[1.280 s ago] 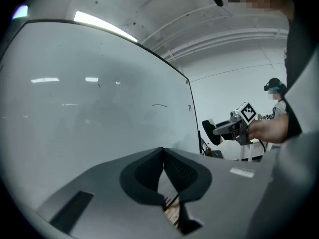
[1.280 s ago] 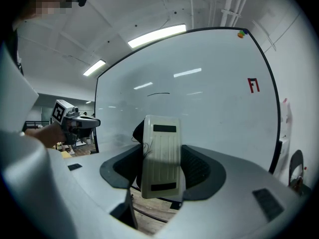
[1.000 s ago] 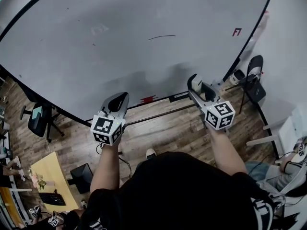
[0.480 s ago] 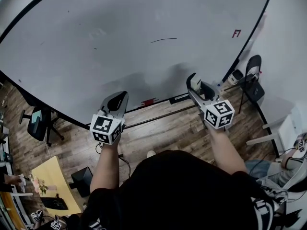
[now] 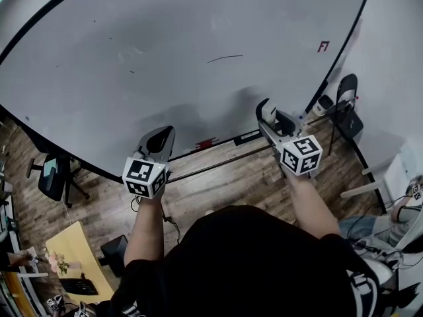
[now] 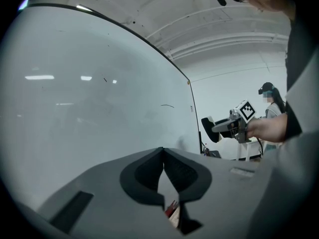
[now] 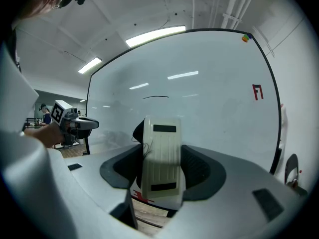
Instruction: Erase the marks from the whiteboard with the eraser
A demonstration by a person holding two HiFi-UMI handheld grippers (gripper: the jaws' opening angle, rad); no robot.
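Head view has the whiteboard (image 5: 165, 58) filling most of the frame. It's got a thin black line (image 5: 225, 58) near the middle and a small red mark (image 5: 323, 46) over by its right edge. Right gripper (image 5: 267, 111) is pinching the cream eraser (image 7: 160, 153) between its jaws, near the lower part of the board, below and right of the black line. Can't tell if it touches. Left gripper (image 5: 160, 139) has its jaws pressed together on nothing, low on the left. Something red (image 5: 205, 140) lies on the board's tray between the two. Dark chair (image 5: 348, 107) stands at the right, with an office chair (image 5: 53, 177) and a yellow table (image 5: 66, 246) on the left.
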